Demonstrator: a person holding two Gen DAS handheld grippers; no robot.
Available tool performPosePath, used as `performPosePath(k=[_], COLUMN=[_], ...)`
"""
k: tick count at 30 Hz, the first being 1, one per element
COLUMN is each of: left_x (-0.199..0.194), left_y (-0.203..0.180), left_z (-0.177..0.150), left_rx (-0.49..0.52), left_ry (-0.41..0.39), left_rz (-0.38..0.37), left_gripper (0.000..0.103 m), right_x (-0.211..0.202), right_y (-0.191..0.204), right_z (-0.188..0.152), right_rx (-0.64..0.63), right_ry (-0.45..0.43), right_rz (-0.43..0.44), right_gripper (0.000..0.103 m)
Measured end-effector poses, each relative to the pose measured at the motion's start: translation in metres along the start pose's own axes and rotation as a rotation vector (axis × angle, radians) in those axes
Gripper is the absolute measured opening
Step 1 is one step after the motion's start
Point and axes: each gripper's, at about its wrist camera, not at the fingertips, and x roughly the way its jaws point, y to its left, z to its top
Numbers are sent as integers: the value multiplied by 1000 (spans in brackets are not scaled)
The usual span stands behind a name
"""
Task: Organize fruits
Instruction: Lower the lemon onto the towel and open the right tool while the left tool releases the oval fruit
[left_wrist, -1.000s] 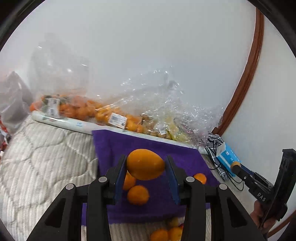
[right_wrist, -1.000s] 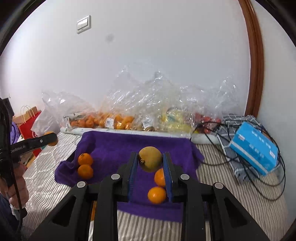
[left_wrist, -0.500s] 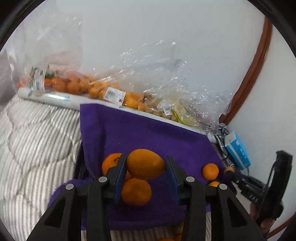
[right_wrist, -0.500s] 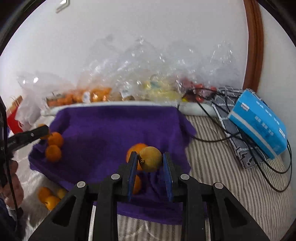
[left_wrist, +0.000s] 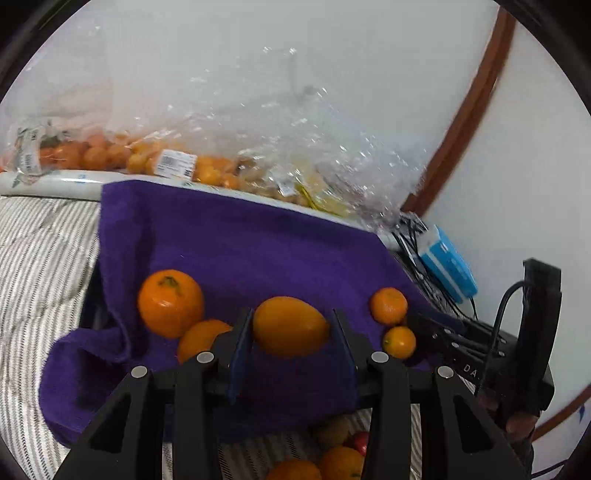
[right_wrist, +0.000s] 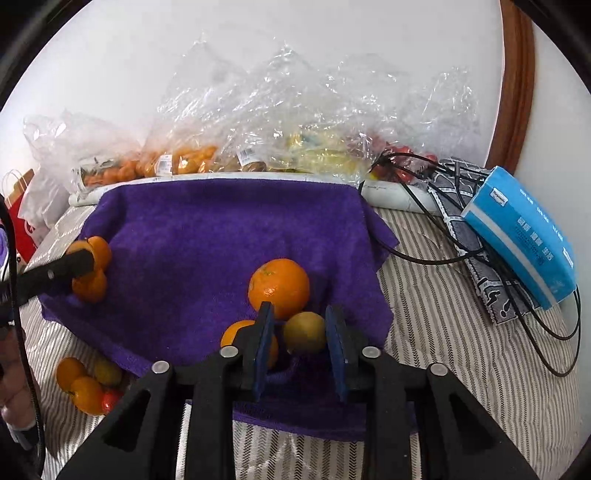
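Here, left hand-held gripper (left_wrist: 291, 332) clamps orange fruit (left_wrist: 290, 326), right hand-held gripper (right_wrist: 300, 332) just opening, yellowish fruit (right_wrist: 304, 332) between.

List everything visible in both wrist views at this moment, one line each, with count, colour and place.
towel: one, purple, spread on the striped bedding.
oval fruit: one, orange, between the left gripper's pads.
small fruit: one, yellow-green, on the towel between the right gripper's pads.
oranges: four, orange, in two pairs on the towel.
loose fruit: small pile, orange, yellow and red, on the bedding off the towel's near edge.
plastic bags: several, clear, with fruit, along the wall.
box: one, blue, right of the towel.
cables: black, by the box.
left gripper: black, gripping.
right gripper: black, jaws just opened.
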Motion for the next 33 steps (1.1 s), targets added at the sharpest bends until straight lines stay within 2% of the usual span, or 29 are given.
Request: performPosePath(k=[4,6,10,15,20,28,33], left_x=[4,5,8,8,9,13,13], left_y=[-3,-3,-4,-8,-11,-22,-23], left_z=[-3,-4,-5,-6,-7,-12,-11], left_rx=[8,11,16,29,35,103,103], left_ry=[22,20,38,47,52,59,69], left_rz=[11,36,46,64,98,178,195], left_gripper=[39,39,39,39,40,40,40], right_x=[-5,-9,-15,-20,-25,-31,-32], right_y=[6,9,13,14,16,14,14], right_z=[-1,-1,-1,-1,-2,-3,-4], right_rx=[-20,-29,-35,-14,-18,-11,-25], right_ry=[-29,-56,-115,-156,-202,-252,-265], right_rz=[9,9,19,45,6,-1,-26], right_gripper=[41,48,54,55,56,60,60])
